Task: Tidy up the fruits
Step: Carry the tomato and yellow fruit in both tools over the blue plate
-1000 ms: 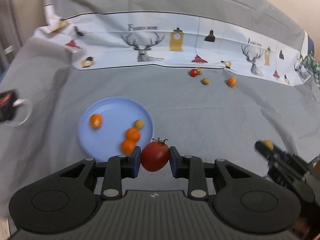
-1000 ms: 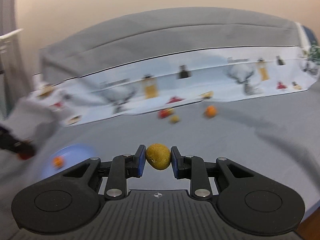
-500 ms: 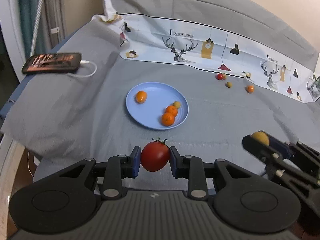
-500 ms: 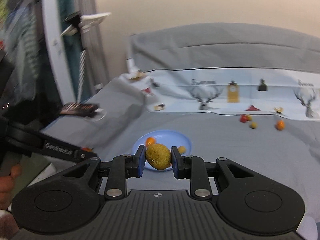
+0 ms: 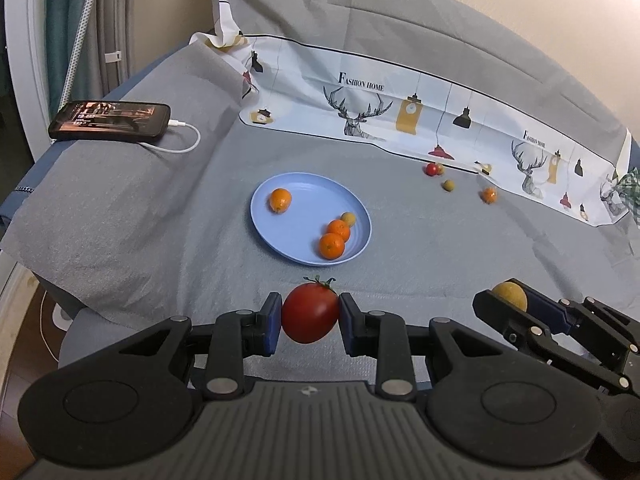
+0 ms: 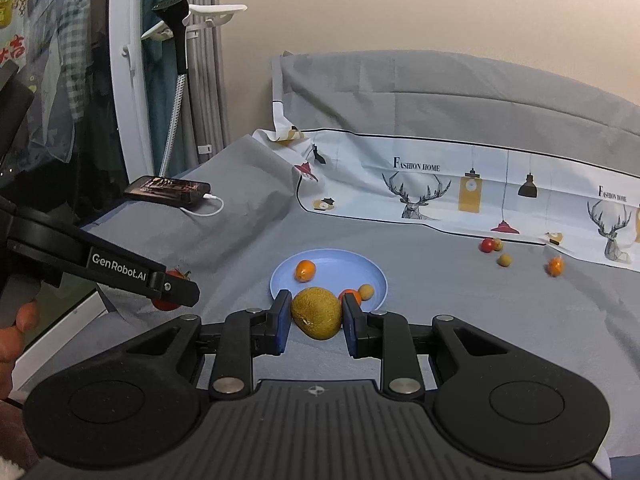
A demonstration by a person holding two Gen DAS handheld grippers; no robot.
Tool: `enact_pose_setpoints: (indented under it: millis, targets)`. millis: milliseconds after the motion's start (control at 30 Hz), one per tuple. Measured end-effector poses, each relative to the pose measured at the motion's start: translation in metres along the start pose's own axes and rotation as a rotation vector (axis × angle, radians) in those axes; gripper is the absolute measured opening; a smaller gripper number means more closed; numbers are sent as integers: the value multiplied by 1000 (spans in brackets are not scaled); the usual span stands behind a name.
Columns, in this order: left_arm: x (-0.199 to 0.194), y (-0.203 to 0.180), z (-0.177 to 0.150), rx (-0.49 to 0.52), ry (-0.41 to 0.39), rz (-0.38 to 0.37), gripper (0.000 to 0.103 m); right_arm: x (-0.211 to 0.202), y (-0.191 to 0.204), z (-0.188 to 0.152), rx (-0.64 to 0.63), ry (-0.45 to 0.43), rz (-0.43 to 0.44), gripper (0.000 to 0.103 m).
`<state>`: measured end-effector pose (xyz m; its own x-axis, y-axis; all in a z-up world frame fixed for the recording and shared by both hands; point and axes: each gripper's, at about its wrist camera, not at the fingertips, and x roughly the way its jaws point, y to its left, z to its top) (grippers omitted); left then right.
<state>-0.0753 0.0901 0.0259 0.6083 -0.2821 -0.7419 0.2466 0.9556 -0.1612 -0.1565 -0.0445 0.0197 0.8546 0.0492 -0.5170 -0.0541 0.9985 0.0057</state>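
The left claw holds a round red tomato with a green stem tight between its two blue pads. It is up in the air, near the front edge of the bed with the grey sheet. The right claw holds a brown fuzzy kiwi the same way, squeezed between its blue pads. In the left view the right claw shows at the right side, with the kiwi peeking out of its tip. In the right view the left claw shows at the left side, and a bit of the red tomato sticks out under it.

A round light blue plate lies flat on the grey sheet, just past both claws. One small orange fruit sits alone on the far left part of the plate. Two more small orange fruits touch each other on the right part, and a little yellow-brown fruit sits right beside them.

Farther back, well apart from the plate, more small fruits lie on the sheet: a little red tomato touching a small pale fruit, a small green-brown fruit, and a small orange one. They are near a white cloth with deer and lamp pictures.

A black phone with a white cable lies on a raised part of the bed at the far left.
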Motion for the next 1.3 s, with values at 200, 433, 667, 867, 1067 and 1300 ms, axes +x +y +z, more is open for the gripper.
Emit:
enact_pose_setpoints:
  millis: [200,433,667,867,1067,1300]
  targets:
    - [4,5,0,-11,5,5,33,5,1,0,-5,16,0,28]
    - [10,3,2,-6,15,6,33,8,-1,-1,1,30,2,28]
    - [16,5,5,-6,16,11,33,13,0,-2,9,45,-1,28]
    - [26,7,9,-11,28,16,33,21,-2,-3,15,67,-2,28]
    - [44,12,20,-21,46,26,33,39,-7,-2,12,93,-14,28]
    - [83,9,47,8,50,55,33,77,-17,2,19,123,-20,28]
